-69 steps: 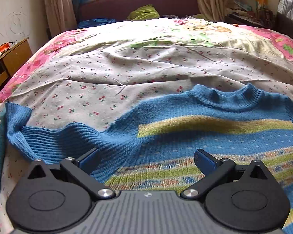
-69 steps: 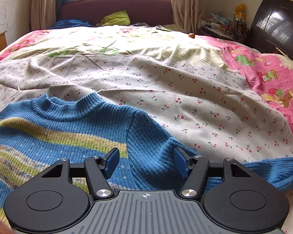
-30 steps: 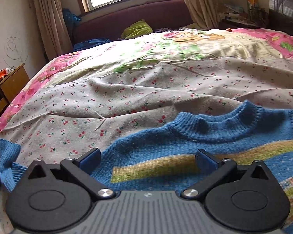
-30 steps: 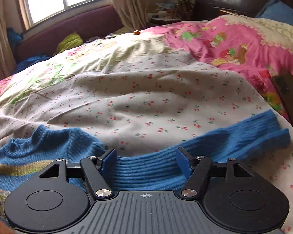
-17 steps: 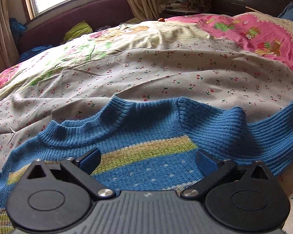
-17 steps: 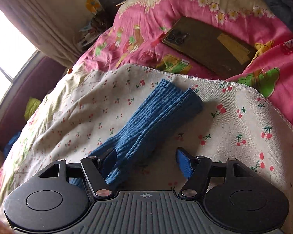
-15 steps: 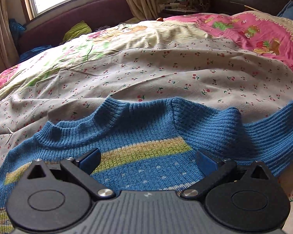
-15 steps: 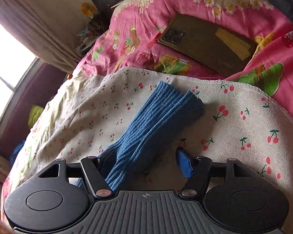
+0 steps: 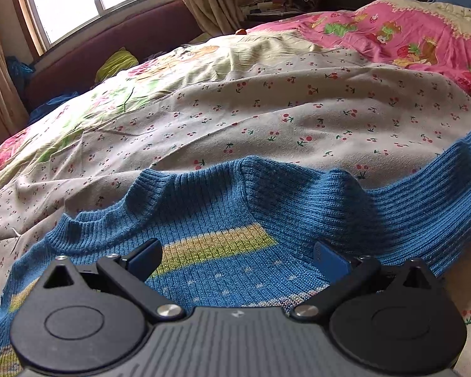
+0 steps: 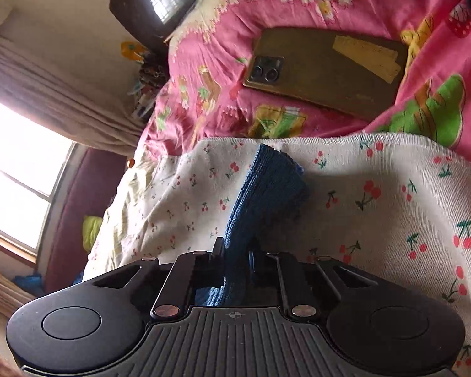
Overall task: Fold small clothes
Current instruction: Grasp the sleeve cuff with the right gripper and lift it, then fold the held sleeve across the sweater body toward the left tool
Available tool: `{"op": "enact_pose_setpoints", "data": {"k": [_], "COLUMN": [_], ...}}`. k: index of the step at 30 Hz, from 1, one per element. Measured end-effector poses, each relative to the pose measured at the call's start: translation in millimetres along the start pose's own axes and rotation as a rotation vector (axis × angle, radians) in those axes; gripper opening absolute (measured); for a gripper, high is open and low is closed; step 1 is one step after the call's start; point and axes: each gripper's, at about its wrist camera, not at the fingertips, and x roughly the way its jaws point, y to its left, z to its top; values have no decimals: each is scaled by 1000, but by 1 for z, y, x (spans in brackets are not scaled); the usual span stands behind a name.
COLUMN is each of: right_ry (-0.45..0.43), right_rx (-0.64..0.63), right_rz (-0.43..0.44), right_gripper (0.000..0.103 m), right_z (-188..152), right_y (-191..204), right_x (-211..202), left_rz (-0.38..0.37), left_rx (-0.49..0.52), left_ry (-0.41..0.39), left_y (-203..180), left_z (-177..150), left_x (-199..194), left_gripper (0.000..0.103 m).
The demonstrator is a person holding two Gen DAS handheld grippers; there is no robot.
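A small blue knit sweater [image 9: 223, 210] with yellow-green stripes lies flat on a cherry-print sheet [image 9: 267, 119], collar toward the far side. Its right sleeve [image 9: 424, 194] runs off to the right. My left gripper [image 9: 237, 256] is open and hovers just above the sweater's chest, below the collar. My right gripper [image 10: 237, 256] is shut on the sweater's right sleeve [image 10: 267, 188], pinching it a little back from the ribbed cuff, which points away toward the sheet's edge.
A gold phone [image 10: 323, 69] lies on the pink cartoon-print quilt [image 10: 223, 100] just beyond the sheet's edge. A maroon headboard [image 9: 110, 53], window and curtains stand at the far end. A dark cabinet [image 10: 150, 0] stands to the right.
My right gripper has closed on the sleeve, which lay loose between its open jaws before. The left gripper has drifted slightly right over the sweater's chest and stays open.
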Motion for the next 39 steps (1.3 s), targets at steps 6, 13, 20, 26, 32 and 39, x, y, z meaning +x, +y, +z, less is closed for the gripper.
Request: {"op": "enact_pose_setpoints", "data": {"k": [6,13,20,26,32,39], "right_ry": [-4,71,190,314,304,272], "right_rx": [-137,-408,-825,-1159,-1387,-1513], "right_rz": [119,319,420,350,283,246], "right_gripper": [11,11,11,7,14,16], "right_z": [-11,-77,-217,-337,-389,-400], "right_y": [55,167,260,261,256,267], "right_x": [-23,-39,-22,10,-1,-8], "left_rz": [-47,-58,22,74,3,-40], "left_rx": [-56,-157,-315,-384,-442,-401], "left_ry": [13,9,26,52,40,3], "left_y": [21,84,170,207,225,222], "left_z": [-11,-37,-99,-151,-160,-159], "left_x": [-12,-46,-77,-86,-82,-88], "left_gripper": [103,103,103,103,103,103]}}
